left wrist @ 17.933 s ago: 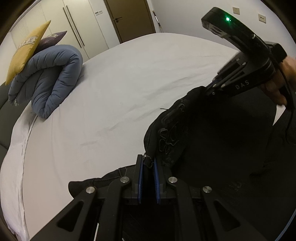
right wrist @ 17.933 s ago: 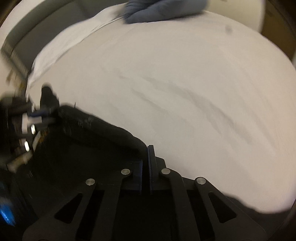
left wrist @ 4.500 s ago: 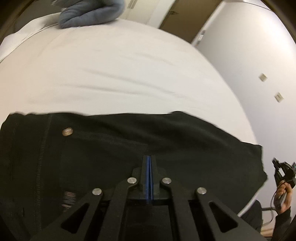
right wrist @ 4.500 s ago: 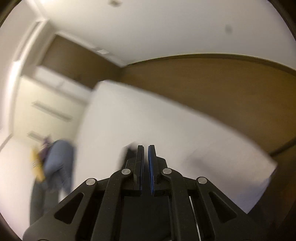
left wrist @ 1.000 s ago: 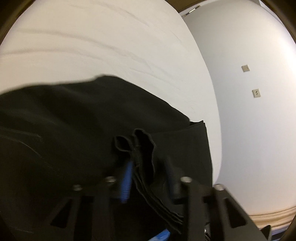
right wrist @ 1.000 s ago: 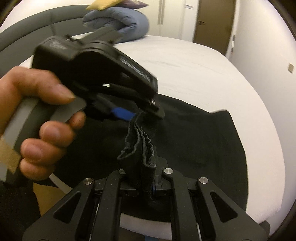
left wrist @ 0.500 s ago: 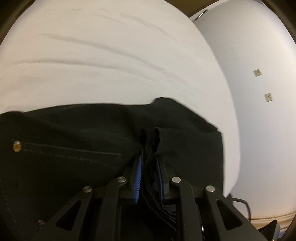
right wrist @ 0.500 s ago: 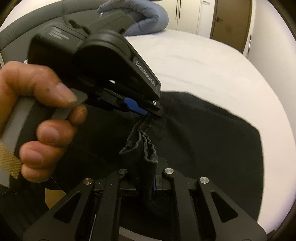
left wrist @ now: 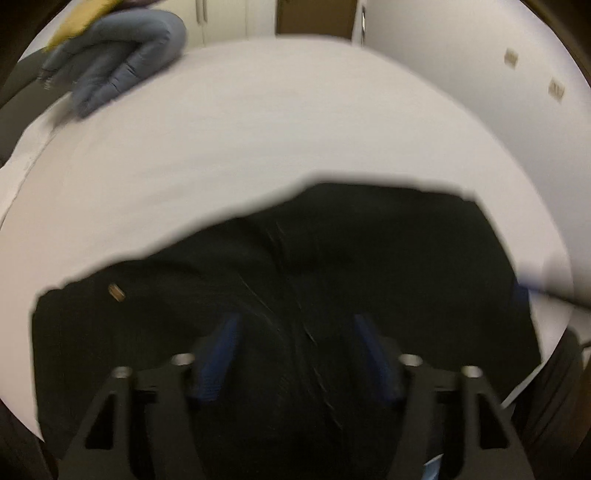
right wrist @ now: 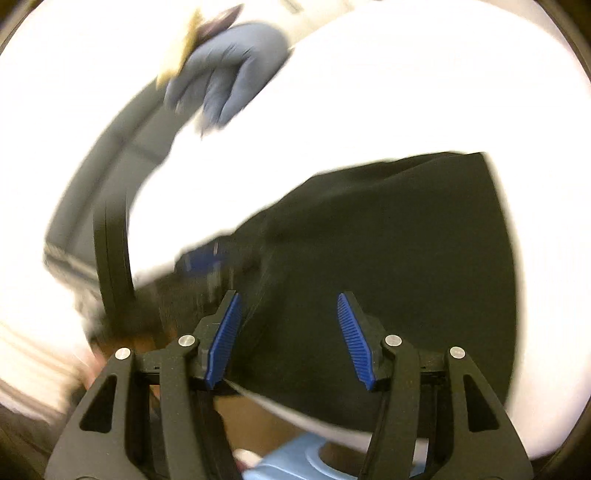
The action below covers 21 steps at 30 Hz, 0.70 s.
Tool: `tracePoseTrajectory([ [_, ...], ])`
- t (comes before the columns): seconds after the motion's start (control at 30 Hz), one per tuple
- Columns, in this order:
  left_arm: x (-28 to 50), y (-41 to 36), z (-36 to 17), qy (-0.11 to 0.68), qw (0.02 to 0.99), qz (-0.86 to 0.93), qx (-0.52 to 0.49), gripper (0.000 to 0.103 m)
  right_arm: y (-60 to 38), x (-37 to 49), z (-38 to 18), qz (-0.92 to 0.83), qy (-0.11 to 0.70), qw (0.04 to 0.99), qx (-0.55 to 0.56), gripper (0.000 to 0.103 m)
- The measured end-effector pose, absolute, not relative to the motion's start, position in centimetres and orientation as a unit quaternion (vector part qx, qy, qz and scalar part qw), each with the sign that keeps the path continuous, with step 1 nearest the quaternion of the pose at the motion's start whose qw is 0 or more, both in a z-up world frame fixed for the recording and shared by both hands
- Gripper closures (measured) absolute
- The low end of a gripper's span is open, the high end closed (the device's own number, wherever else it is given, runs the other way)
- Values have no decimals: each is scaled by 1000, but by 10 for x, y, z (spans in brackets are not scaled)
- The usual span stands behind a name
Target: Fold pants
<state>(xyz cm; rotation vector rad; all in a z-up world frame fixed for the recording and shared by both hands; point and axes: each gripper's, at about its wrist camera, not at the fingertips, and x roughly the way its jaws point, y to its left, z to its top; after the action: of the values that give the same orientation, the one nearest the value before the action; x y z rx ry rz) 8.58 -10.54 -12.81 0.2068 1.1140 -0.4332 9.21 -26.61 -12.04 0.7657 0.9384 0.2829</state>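
Observation:
The black pants point(left wrist: 332, 266) lie folded flat on the white bed point(left wrist: 258, 129), near its front edge; a metal button point(left wrist: 116, 292) shows at their left. They also show in the right wrist view point(right wrist: 388, 240). My left gripper point(left wrist: 295, 332) is open and empty just above the pants. My right gripper point(right wrist: 288, 314) is open and empty over the pants' near edge. The left gripper's body point(right wrist: 110, 258) shows blurred at the left of the right wrist view.
A rolled blue duvet point(left wrist: 118, 55) with a yellow cushion point(left wrist: 77, 18) lies at the bed's far left, also in the right wrist view point(right wrist: 229, 62). A dark headboard point(right wrist: 122, 147) curves along the left. White wall with sockets point(left wrist: 554, 88) is right.
Both grippers have opened and let go of the bunched pants fabric. The pants now lie flat on the bed. Both cameras have pulled back and are blurred by motion.

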Motion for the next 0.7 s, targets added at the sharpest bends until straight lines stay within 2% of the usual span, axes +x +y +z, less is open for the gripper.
tracePoseTrajectory([
  [0.03, 84, -110, -136, 539, 813, -202, 95, 60, -289, 96, -123, 138, 435, 808, 374, 54],
  [0.13, 75, -112, -145, 530, 822, -183, 104, 59, -343, 131, -142, 152, 435, 782, 420, 59],
  [0.23, 73, -119, -144, 533, 821, -171, 108, 59, -369, 155, -186, 146, 461, 755, 444, 62],
  [0.3, 72, -125, -145, 533, 822, -169, 111, 59, -373, 155, -200, 144, 472, 755, 431, 74],
  [0.5, 71, -118, -144, 530, 824, -169, 109, 59, -378, 121, -216, 155, 467, 760, 425, 74],
  [0.7, 64, -129, -147, 529, 826, -170, 102, 59, -332, 69, -205, 172, 484, 763, 392, 74],
])
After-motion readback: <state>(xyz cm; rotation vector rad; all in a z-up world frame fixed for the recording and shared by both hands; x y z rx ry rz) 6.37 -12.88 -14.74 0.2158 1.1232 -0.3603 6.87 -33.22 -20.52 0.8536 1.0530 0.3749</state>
